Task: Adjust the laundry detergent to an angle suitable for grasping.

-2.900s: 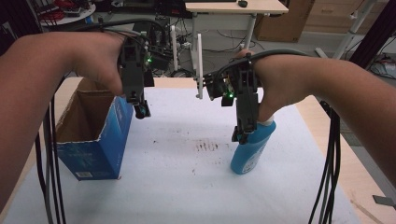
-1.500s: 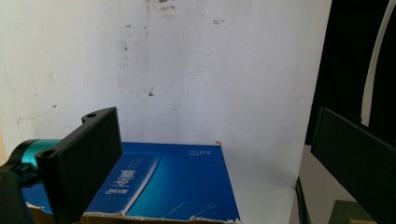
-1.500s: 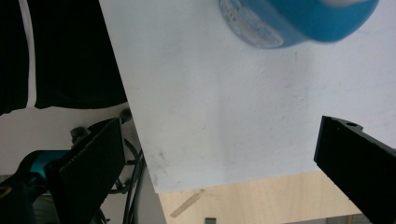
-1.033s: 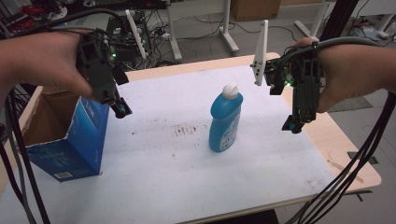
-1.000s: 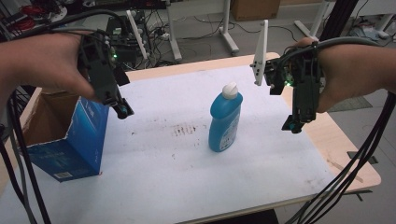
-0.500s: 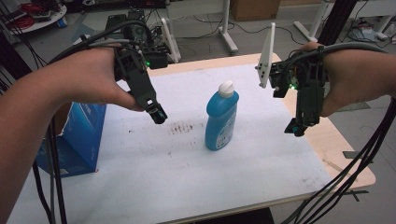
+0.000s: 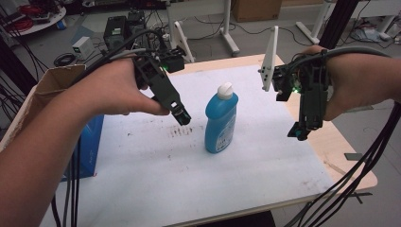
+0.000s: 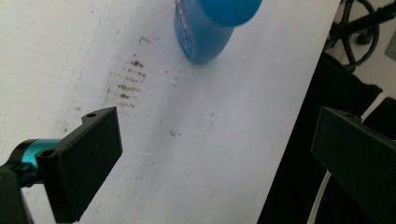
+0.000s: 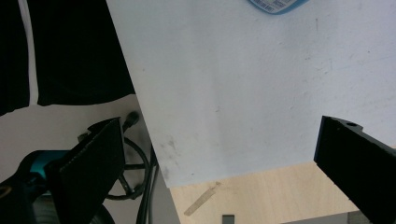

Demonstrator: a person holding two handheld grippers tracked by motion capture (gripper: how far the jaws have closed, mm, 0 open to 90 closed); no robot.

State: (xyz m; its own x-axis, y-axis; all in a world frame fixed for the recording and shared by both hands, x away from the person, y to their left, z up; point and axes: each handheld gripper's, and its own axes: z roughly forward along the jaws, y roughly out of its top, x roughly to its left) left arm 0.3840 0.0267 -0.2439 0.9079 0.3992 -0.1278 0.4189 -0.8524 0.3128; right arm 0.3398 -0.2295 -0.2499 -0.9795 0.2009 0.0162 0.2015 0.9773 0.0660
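Note:
A blue bottle point(image 7: 221, 120) with a white cap stands upright in the middle of the white table top point(image 7: 156, 189). My left gripper point(image 7: 182, 116) hovers just left of it, pointing down and apart from it. In the left gripper view the jaws of the left gripper point(image 8: 217, 130) are wide apart with nothing between them, and the bottle point(image 8: 210, 28) lies ahead. My right gripper point(image 7: 298, 132) hangs to the bottle's right, over the table's right edge. The right gripper point(image 9: 224, 135) is open and empty, with the bottle's base point(image 9: 275, 4) at the top edge.
An open blue cardboard box point(image 7: 87, 142) stands at the left edge of the table. Dark smudges point(image 7: 179, 131) mark the sheet left of the bottle. Bare wood point(image 7: 340, 146) borders the sheet on the right. Cables and desk legs lie on the floor beyond.
The right gripper let go of the bottle and drew off to its right. The left gripper swung from above the box rightward, close to the bottle.

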